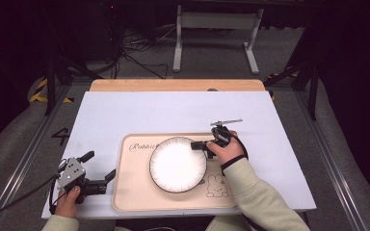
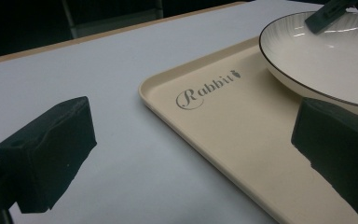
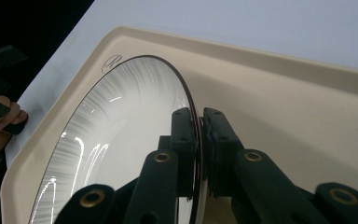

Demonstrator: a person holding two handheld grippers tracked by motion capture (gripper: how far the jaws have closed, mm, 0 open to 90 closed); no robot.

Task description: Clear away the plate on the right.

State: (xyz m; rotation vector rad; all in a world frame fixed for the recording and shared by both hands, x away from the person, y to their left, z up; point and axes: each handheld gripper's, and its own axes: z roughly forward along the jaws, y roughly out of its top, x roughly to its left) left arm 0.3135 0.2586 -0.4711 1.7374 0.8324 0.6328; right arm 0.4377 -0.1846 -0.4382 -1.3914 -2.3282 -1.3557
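Cream tray [image 2: 223, 121] — printed "Rabbit" [image 2: 207, 91].

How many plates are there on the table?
1. The plate lies on the tray at mid-table, its right rim clamped by the right gripper. Nothing seems hidden.

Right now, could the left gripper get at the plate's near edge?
Probably yes: the left gripper is open beside the tray, with bare tray between it and the plate, whose far rim the right gripper clamps.
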